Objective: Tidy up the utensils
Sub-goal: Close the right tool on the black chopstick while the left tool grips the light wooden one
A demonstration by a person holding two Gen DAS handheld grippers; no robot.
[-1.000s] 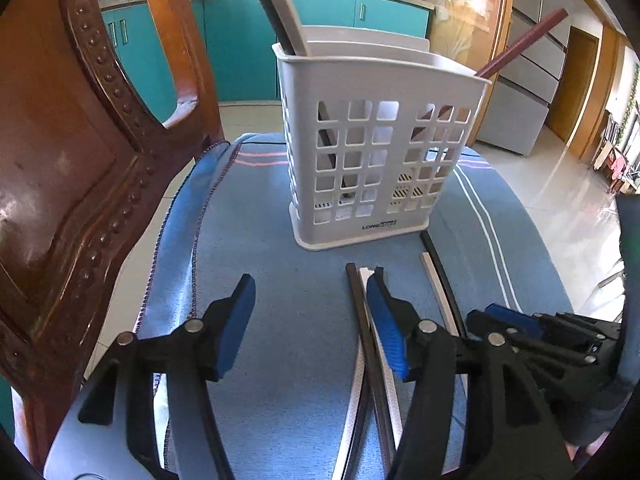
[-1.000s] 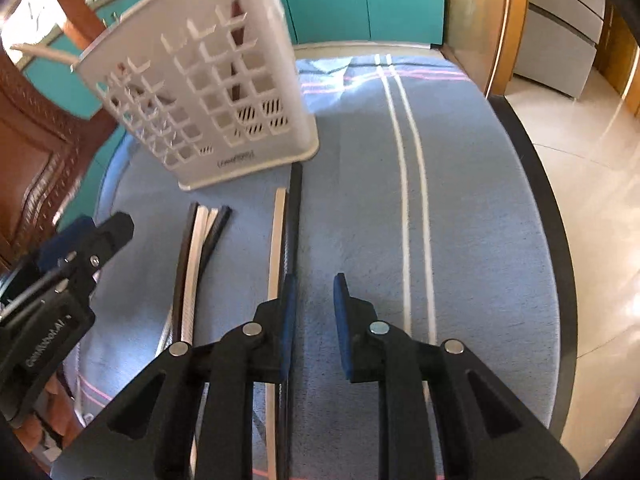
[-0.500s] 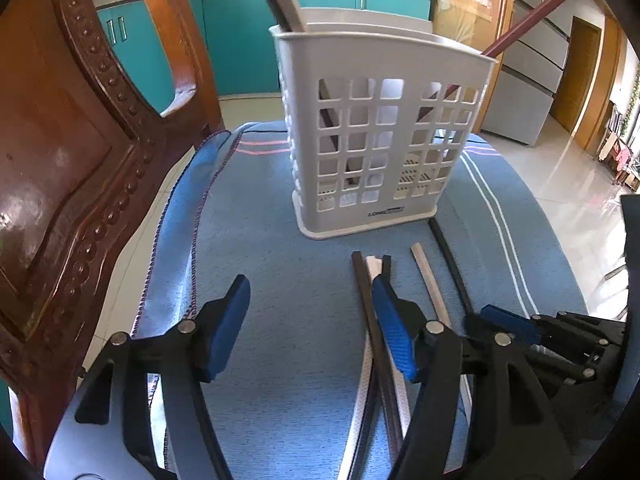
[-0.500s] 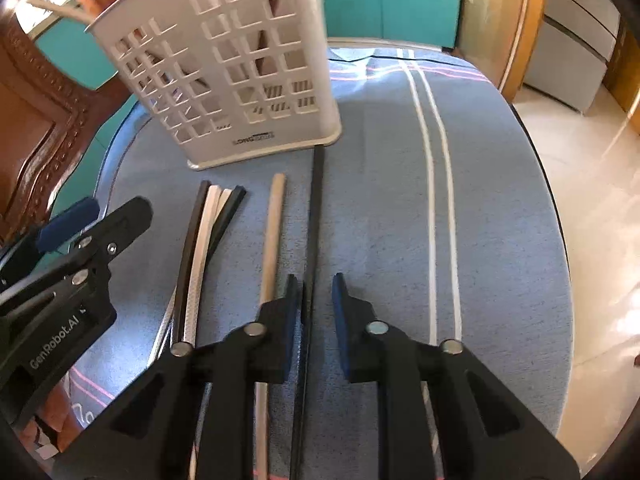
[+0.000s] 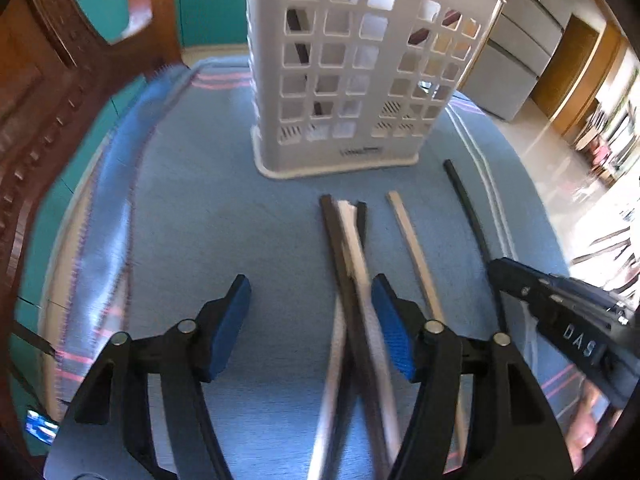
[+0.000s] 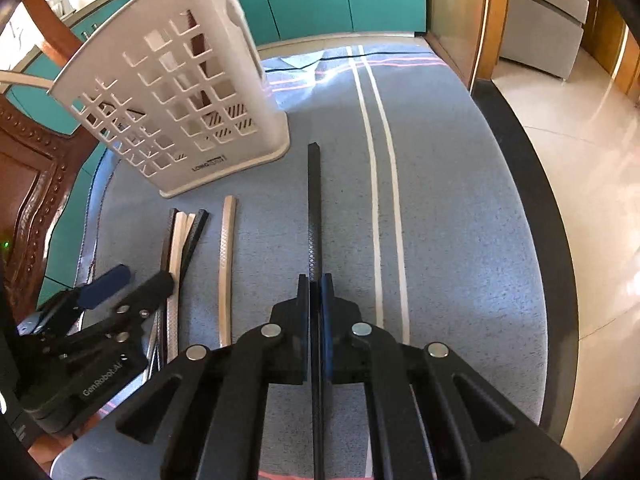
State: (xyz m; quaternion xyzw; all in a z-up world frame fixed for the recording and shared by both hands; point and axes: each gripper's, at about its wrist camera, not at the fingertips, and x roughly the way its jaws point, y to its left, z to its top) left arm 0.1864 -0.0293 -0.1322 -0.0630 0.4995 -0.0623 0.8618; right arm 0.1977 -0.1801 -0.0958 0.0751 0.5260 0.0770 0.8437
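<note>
My right claw (image 6: 316, 280) is clamped shut on the black chopstick (image 6: 314, 200), its long axis running straight away from me toward the white basket (image 6: 172, 92) at far left. My left claw (image 5: 310, 292) has just been narrowing but stands open, nothing pinched; the bundle of chopsticks (image 5: 348, 232) lies against its right pad, the tan chopstick (image 5: 412, 240) just right of that. All rest on the blue-clothed bench (image 5: 224, 184), lengthwise toward the basket.

The holder (image 6: 172, 92) is matt white plastic with holes. The cloth (image 6: 460, 220) is blue woven fabric, a little rough. The chair (image 5: 48, 92) is glossy carved wood. The black chopstick (image 6: 314, 208) has a textured grip.
</note>
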